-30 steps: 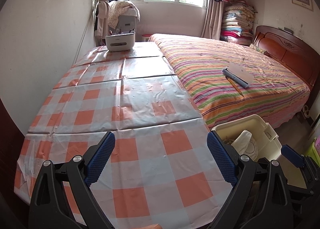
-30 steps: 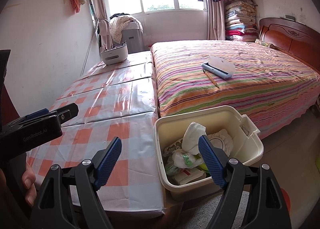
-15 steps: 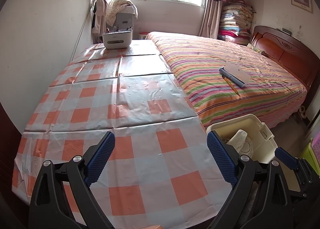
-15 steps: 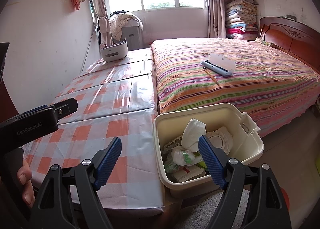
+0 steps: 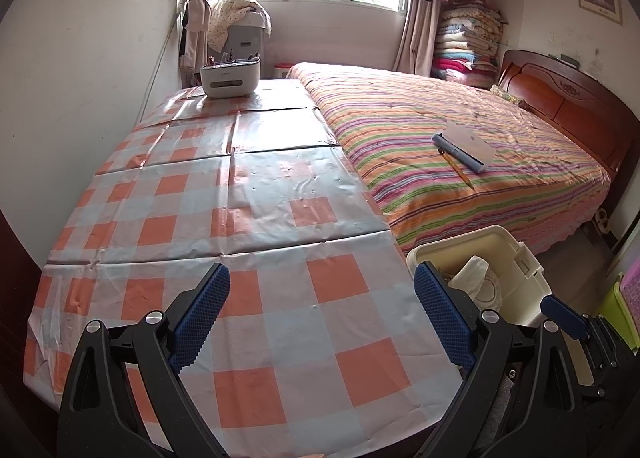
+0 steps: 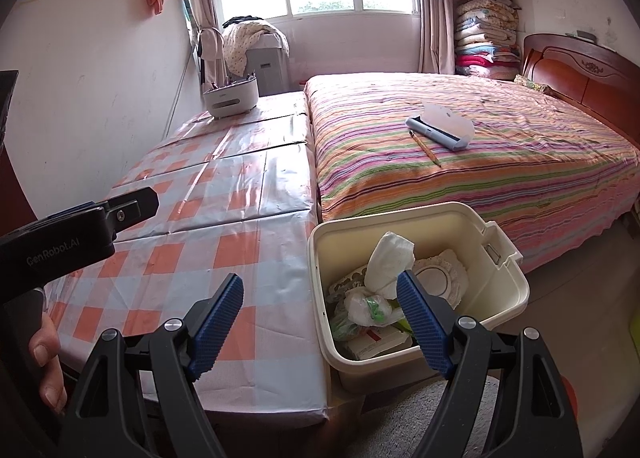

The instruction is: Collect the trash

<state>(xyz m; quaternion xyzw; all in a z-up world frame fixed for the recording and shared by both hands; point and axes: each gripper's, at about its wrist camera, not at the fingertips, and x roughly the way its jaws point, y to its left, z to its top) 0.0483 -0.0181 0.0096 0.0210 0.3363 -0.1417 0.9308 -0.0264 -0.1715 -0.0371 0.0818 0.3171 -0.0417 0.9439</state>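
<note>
Left wrist view: the left gripper [image 5: 320, 314] gapes wide, empty, above a checkered tablecloth [image 5: 256, 217]; a striped bed [image 5: 460, 145] lies alongside. Right wrist view: the right gripper [image 6: 320, 322], wide open and empty, hovers by the cream bin [image 6: 508, 290] holding trash [image 6: 390, 254].

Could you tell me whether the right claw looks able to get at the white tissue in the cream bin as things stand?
Probably yes. The right claw is open and empty, the cream bin has no lid on, and the white tissue sticks up above the other trash, with nothing between them.
</note>
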